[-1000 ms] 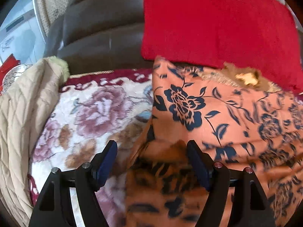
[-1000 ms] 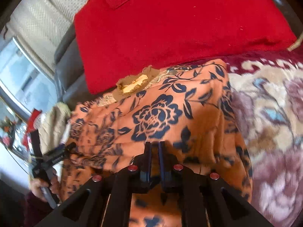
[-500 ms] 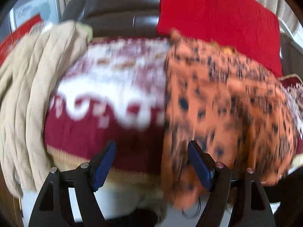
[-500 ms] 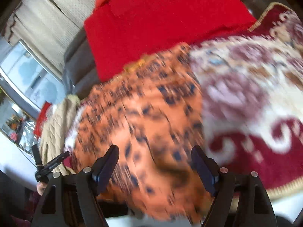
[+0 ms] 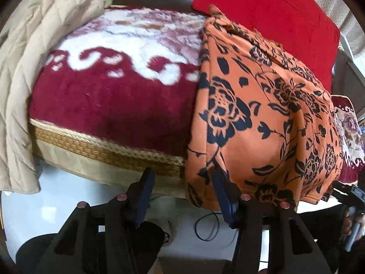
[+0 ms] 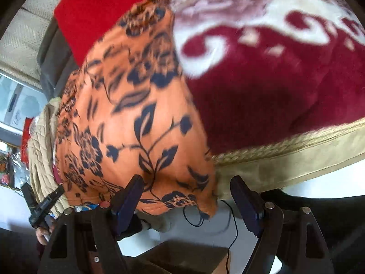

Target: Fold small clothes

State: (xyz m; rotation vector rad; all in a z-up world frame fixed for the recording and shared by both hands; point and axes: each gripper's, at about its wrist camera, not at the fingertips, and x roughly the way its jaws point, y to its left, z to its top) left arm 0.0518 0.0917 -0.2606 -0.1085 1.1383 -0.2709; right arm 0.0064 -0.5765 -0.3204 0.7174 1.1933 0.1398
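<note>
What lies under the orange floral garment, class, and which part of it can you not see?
The orange floral garment lies on the red-and-white plush blanket, its lower end hanging over the woven gold edge. The blanket beneath the garment is covered, so its pattern there cannot be seen.

Both tools spread wide, gripping nothing.
Left tool (image 5: 182, 190): blue pads (image 5: 146, 188) parted, pointing forward. Right tool (image 6: 186, 196): pads (image 6: 243, 197) likewise parted; a hand (image 6: 43, 233) carries the left tool at frame edge.

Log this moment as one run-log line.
left gripper: open, empty | right gripper: open, empty | orange floral garment: draped over blanket edge, unheld | fold: not finished
</note>
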